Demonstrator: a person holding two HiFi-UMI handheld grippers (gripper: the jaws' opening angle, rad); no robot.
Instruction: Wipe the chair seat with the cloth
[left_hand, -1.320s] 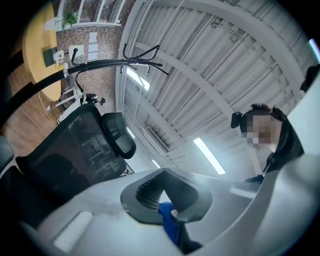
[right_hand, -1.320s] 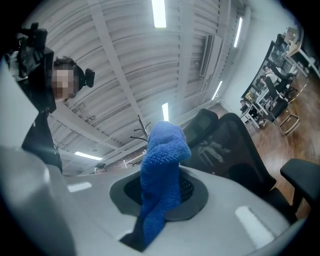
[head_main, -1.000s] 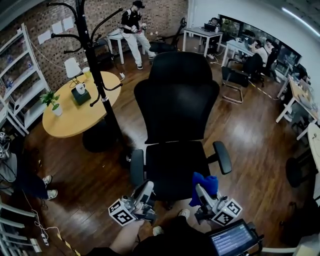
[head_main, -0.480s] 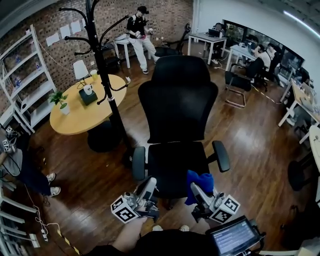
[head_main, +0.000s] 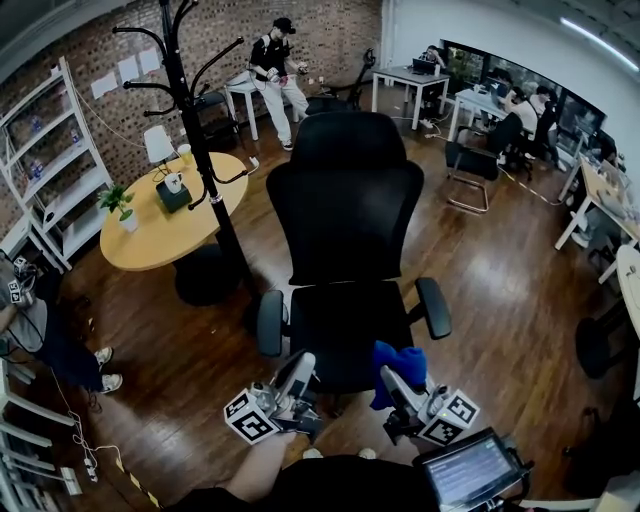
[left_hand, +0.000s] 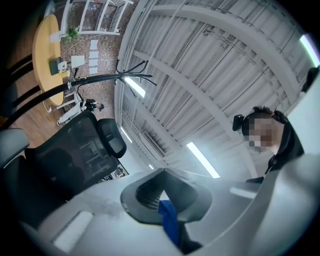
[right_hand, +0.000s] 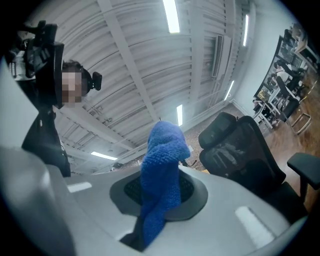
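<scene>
A black office chair stands in the middle of the head view, its seat (head_main: 345, 325) facing me. My right gripper (head_main: 390, 375) is at the seat's front right corner, shut on a blue cloth (head_main: 400, 360) that bunches up above its jaws. The right gripper view looks up at the ceiling, and the cloth (right_hand: 162, 170) hides the jaw tips. My left gripper (head_main: 303, 363) hangs at the seat's front left edge. In its own view the left gripper (left_hand: 161, 173) has its jaws closed to a point, with no cloth in them.
A black coat stand (head_main: 200, 150) and a round wooden table (head_main: 150, 235) stand left of the chair. A tablet screen (head_main: 468, 472) is at the lower right. White shelving (head_main: 50, 150) lines the left wall. Desks and people are at the back, and a person (head_main: 30, 335) at far left.
The head view has shifted slightly, so the chair sits a little further left in the picture. Both grippers stay by the seat's front edge, the right one still holding the cloth.
</scene>
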